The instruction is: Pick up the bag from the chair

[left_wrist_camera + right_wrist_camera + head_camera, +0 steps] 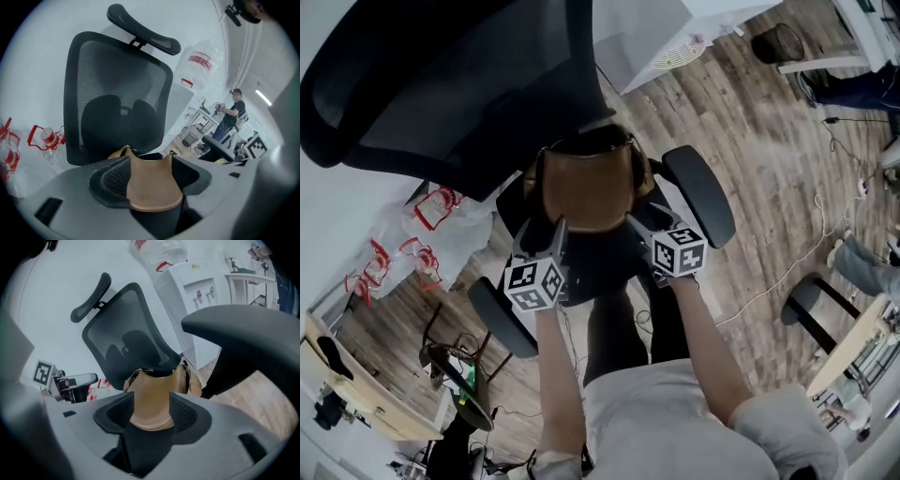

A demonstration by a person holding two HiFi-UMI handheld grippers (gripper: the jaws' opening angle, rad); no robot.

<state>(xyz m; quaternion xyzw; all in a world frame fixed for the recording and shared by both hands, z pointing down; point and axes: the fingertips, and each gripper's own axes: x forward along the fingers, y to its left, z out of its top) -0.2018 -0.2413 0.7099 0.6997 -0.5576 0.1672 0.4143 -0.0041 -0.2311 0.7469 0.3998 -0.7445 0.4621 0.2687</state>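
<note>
Tan leather bag (586,192) looks soft, light; grip its top rim. Left gripper (546,228) and right gripper (641,222) stand open.

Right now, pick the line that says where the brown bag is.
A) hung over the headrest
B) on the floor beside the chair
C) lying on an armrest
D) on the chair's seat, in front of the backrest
D: in the head view the brown bag stands on the seat of the chair, just in front of the mesh backrest, not on the floor.
</note>
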